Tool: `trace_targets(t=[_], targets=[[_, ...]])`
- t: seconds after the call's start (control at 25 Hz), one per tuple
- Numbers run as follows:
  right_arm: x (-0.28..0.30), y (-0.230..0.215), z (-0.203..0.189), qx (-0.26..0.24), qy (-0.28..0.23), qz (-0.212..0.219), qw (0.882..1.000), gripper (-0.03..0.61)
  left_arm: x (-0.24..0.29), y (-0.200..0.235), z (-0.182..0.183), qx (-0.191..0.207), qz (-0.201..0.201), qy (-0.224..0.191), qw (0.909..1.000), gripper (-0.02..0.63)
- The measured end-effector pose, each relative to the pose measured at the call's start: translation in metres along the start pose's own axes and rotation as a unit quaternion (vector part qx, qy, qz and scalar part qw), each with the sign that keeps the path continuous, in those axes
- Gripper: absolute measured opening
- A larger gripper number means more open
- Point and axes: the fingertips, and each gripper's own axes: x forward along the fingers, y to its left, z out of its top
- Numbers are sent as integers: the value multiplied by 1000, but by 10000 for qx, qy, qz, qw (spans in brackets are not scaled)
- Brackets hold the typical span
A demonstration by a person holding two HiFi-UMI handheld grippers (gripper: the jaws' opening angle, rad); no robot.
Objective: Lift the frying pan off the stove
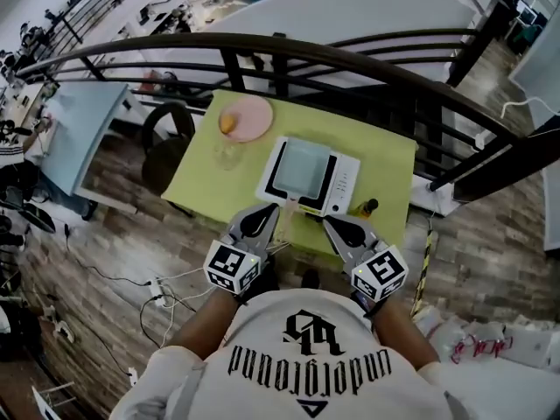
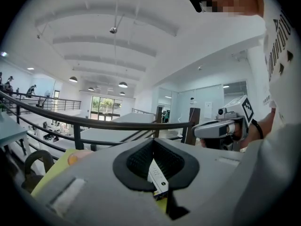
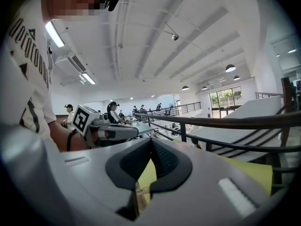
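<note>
The person is holding both hand-held grippers close to the body, at the near edge of a yellow-green rectangular surface (image 1: pixel 385 160). The left hand-held gripper (image 1: pixel 267 210) is pointing toward the near left corner of a white, flat, rectangular stove with a grey glass top (image 1: pixel 306 175). Its jaws are pressing together with nothing clamped between them. The right hand-held gripper (image 1: pixel 332 223) is pointing at the stove's near edge from the other side. Its jaws are likewise meeting, empty. The two are hovering just beside each other, short of the stove and not touching it.

The stove is lying flat near the middle of the surface. A round pink plate (image 1: pixel 247 116) is sitting at the far left corner, carrying a small orange item (image 1: pixel 227 123). A small dark object with a yellow top (image 1: pixel 367 206) is standing just beside the stove's right near corner. A black curved metal railing (image 1: pixel 289 55) is running beyond the surface.
</note>
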Motion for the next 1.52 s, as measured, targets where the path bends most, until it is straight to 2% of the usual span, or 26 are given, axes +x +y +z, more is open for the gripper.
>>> trace_targets(t=[0.28,0.52,0.68,0.96,1.28,1.44,1.52], targets=[[19,-8,0,202,-13,-614,9979,2,23,27,-4,-78,-620,186,9979,8],[42,-5,0,362,-10,-1070,9936,2,31,49,-3,-51,-1196,300,9924,8],[57,0,-4,483,-16,-1357,9896,2,32,60,-8,-112,-1627,401,9858,8],[72,6,-17,708,-102,-1902,9791,2,29,66,-31,-90,-2368,696,9690,8],[84,5,-45,1075,85,-1952,9748,3,37,71,-58,-449,-2630,1037,9581,9],[88,-1,-58,1267,140,-1844,9745,3,41,70,-68,-873,-2691,1179,9519,9],[88,-5,-67,1389,163,-1796,9737,3,44,67,-76,-965,-2737,1268,9485,9]])
